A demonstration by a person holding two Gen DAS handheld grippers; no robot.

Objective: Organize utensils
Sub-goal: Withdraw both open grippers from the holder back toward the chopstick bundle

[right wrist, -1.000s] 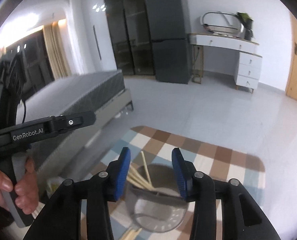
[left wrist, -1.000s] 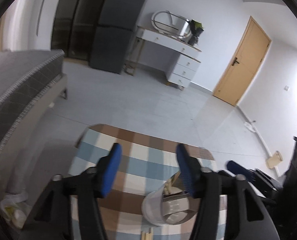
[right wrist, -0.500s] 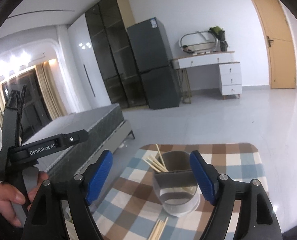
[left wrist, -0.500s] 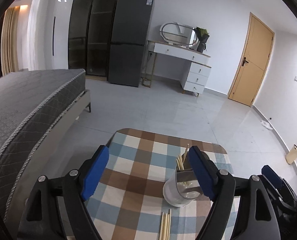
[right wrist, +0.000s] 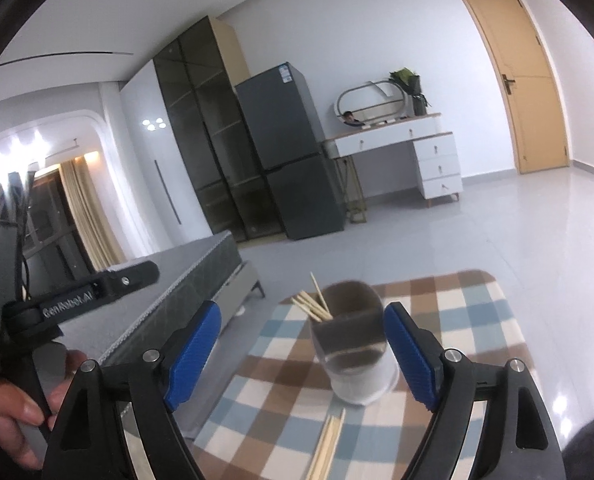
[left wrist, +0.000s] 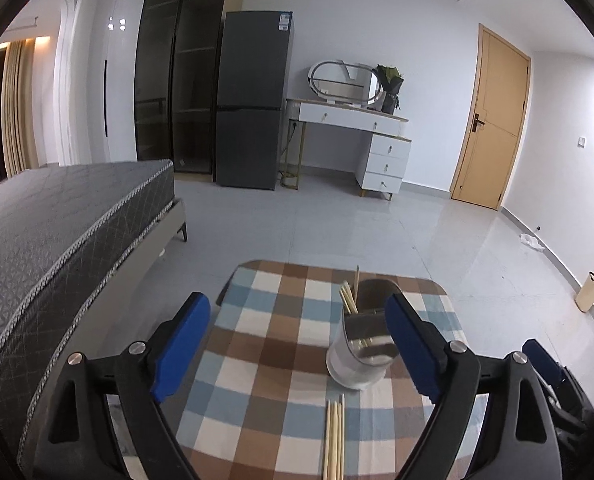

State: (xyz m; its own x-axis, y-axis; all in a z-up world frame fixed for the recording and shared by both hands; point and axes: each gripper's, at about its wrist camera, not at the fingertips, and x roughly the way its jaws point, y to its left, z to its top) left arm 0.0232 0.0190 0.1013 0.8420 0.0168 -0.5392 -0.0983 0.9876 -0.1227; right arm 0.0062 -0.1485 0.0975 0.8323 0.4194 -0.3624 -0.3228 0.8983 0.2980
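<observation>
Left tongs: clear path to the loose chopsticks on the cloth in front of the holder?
Probably yes. The left tongs are open and empty, and the loose chopsticks lie flat on the checked cloth just below them. Nothing covers them; the holder stands just beyond their tips.

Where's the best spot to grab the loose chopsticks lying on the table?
Judging by their pose, grip the loose chopsticks across mid-length from above, jaws spanning the bundle sideways. They lie flat, side by side on the checkered tablecloth, tips toward the holder.

Grey tiled floor [left wrist: 337,216], dark fridge [left wrist: 253,100], white dressing table [left wrist: 361,136], wooden door [left wrist: 493,120], grey mattress [left wrist: 57,216].
</observation>
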